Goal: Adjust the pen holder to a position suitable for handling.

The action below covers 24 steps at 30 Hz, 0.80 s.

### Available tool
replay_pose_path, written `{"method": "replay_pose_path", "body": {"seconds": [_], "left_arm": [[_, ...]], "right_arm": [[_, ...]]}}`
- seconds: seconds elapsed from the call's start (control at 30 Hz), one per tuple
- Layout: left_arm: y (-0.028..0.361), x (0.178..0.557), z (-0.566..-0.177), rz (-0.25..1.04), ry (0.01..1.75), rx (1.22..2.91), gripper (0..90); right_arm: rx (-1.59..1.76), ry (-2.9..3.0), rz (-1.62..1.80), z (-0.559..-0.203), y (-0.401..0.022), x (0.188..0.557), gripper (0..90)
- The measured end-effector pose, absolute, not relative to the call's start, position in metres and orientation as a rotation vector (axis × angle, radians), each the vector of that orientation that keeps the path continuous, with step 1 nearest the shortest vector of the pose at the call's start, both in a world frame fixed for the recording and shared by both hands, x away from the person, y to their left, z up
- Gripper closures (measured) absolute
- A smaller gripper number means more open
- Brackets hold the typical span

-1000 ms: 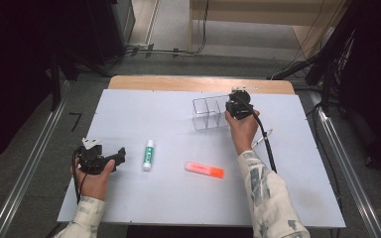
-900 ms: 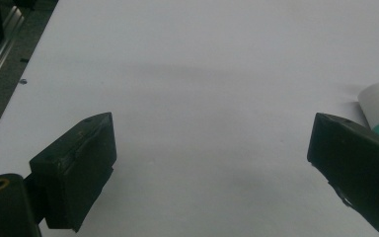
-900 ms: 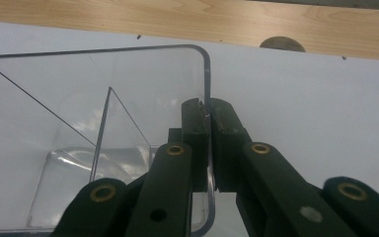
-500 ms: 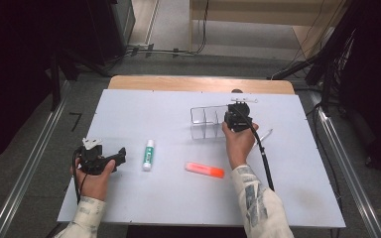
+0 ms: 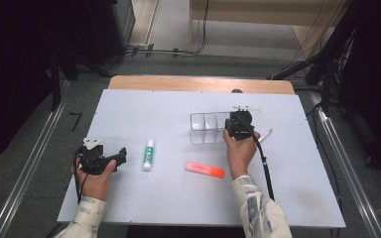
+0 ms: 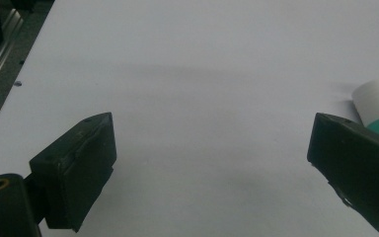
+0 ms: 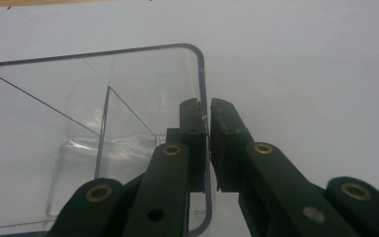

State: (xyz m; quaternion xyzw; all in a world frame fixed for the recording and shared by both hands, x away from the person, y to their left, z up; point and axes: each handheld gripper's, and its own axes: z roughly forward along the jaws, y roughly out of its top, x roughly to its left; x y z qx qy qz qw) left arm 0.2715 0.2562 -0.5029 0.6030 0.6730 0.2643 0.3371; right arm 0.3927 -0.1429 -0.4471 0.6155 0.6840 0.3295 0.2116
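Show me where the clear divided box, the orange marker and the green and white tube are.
clear divided box point(image 5: 206, 121), high view, on its middle compartment
orange marker point(image 5: 205, 169), high view, on the middle of its body
green and white tube point(image 5: 149, 155), high view, on its green label

The high view looks forward and down on my whole white table point(image 5: 129, 114) from above my side; my left gripper view skims low and close over bare tabletop, catching what is probably the white tube point(image 6: 377, 101); my right gripper view sits hard against the clear divided box point(image 7: 94, 98), which the high view shares.
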Motion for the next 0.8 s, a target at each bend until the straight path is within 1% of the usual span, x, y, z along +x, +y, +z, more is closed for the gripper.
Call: {"method": "replay_pose_path", "body": {"seconds": [0.17, 0.23, 0.37, 0.47, 0.53, 0.63, 0.8], "left_arm": [[0.256, 0.271, -0.503, 0.691, 1.752, 1.570, 4.6], [0.255, 0.271, -0.503, 0.694, 1.752, 1.568, 4.6], [0.252, 0.270, -0.501, 0.709, 1.743, 1.569, 4.6], [0.242, 0.268, -0.496, 0.753, 1.705, 1.591, 4.6], [0.237, 0.268, -0.493, 0.761, 1.690, 1.589, 4.6], [0.234, 0.267, -0.491, 0.762, 1.679, 1.588, 4.6], [0.219, 0.265, -0.482, 0.752, 1.633, 1.577, 4.6]], "right_arm": [[1.707, 1.897, 0.920, -0.448, -0.144, 0.390, 82.5], [1.695, 1.899, 0.937, -0.448, -0.145, 0.390, 80.7], [1.679, 1.906, 1.000, -0.445, -0.151, 0.389, 73.6], [1.656, 1.914, 1.057, -0.443, -0.156, 0.386, 67.4], [1.634, 1.925, 1.093, -0.442, -0.160, 0.383, 61.9], [1.599, 1.935, 1.163, -0.440, -0.167, 0.378, 56.3], [1.513, 1.934, 1.217, -0.432, -0.178, 0.368, 53.3]]}}
